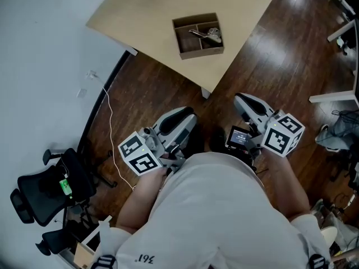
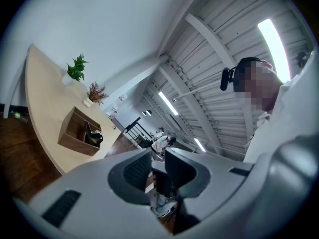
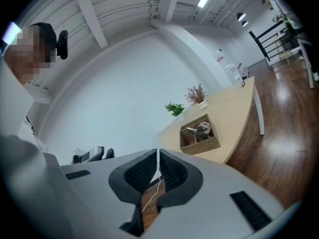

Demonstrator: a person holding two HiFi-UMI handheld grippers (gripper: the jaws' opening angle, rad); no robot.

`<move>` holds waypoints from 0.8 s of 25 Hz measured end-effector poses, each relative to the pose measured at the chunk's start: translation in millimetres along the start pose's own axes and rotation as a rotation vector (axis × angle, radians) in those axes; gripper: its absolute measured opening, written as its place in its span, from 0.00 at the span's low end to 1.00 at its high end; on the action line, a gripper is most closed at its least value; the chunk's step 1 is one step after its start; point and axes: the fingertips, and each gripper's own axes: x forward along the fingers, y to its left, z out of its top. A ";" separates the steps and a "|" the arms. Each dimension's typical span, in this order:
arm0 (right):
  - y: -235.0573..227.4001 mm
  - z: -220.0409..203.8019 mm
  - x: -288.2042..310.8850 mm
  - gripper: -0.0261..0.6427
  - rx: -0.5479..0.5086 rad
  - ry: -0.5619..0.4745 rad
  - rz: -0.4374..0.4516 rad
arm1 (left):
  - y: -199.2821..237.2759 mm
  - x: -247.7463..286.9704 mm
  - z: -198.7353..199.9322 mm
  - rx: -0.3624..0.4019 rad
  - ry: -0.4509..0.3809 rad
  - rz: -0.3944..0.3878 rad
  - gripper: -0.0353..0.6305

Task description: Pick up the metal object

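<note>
A shiny metal object [image 1: 206, 35] lies in a compartment of a wooden divided box [image 1: 185, 43] on the light wooden table [image 1: 146, 10]. My left gripper [image 1: 188, 114] and right gripper [image 1: 242, 98] are held close to the person's body over the dark floor, well short of the table. In the left gripper view the jaws [image 2: 158, 159] stand apart with nothing between them, and the box [image 2: 70, 136] with the metal object [image 2: 92, 133] sits far off to the left. In the right gripper view the jaws [image 3: 158, 157] meet at a thin slit, and the box [image 3: 205, 142] holding the metal object [image 3: 199, 129] lies ahead.
A black office chair [image 1: 47, 192] stands at the lower left beside a white cable [image 1: 110, 114] trailing over the floor. Small potted plants [image 3: 174, 108] sit at the table's far end. White furniture legs [image 1: 336, 35] stand at the right edge.
</note>
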 end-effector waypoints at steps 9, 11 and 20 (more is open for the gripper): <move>4.8 3.3 36.3 0.04 -0.037 -0.019 -0.090 | 43.8 -18.0 27.6 -0.010 0.048 -0.055 0.17; 5.8 6.2 36.5 0.04 -0.049 -0.029 -0.107 | 48.1 -19.7 30.1 -0.012 0.060 -0.064 0.17; -2.4 17.7 41.8 0.04 -0.143 0.014 -0.116 | 54.6 3.6 38.5 0.017 0.067 -0.065 0.17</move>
